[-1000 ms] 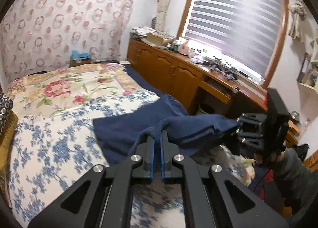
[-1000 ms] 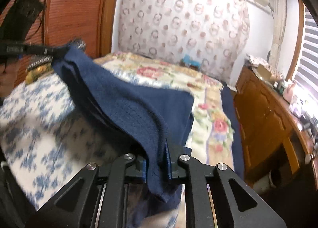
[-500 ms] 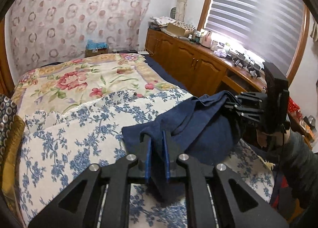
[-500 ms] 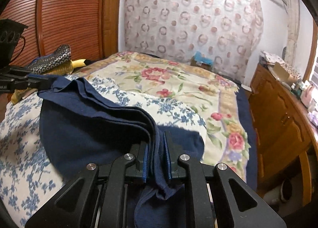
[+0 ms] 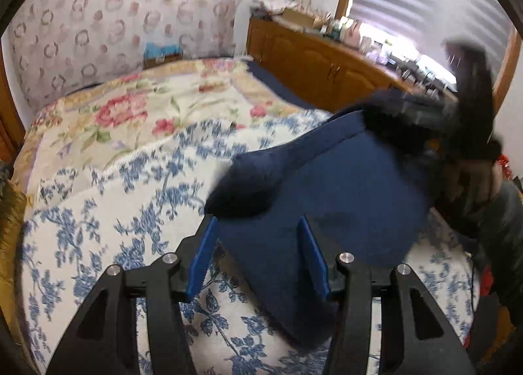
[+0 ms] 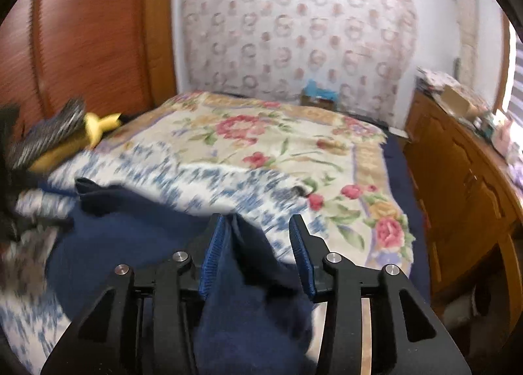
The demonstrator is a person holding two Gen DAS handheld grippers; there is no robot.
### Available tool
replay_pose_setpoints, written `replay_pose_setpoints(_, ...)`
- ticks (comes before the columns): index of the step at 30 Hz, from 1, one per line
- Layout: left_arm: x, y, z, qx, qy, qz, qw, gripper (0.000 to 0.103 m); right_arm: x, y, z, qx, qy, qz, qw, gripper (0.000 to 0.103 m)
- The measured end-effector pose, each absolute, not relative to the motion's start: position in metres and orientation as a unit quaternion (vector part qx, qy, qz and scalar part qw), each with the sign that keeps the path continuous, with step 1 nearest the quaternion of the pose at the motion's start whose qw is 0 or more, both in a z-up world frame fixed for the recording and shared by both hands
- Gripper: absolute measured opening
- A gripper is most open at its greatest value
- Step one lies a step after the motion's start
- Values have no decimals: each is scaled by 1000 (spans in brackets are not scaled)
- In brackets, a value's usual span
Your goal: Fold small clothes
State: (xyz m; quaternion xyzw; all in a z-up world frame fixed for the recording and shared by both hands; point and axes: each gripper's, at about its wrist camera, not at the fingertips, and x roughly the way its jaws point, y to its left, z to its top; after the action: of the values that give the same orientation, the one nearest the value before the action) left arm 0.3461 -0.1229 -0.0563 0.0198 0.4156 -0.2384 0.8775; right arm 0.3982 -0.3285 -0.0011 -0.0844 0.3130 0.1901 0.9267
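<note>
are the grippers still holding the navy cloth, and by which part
No. Both have just been opening. The navy cloth lies between the left gripper pads unpinched; its edge drapes against one right gripper pad, unclamped.

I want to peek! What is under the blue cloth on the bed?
The blue cloth lies on the sheet with blue flowers, which shows all around it. The sheet runs on beneath; whatever else might be under the cloth is covered.
</note>
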Motion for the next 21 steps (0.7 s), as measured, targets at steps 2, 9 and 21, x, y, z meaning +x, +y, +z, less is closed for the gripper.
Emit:
replay_pose_setpoints(2,351,-123,-63,13,423,-239,874,51,407,-338,7,-71,314,168,932,43)
replay_pose_setpoints(9,360,-124,-76,2,437,-237,868,52,395,-368,12,-18,346,174,922,63)
replay_pose_setpoints(21,361,-129,-91,5,441,-237,865,64,379,-375,-45,19,451,178,875,65)
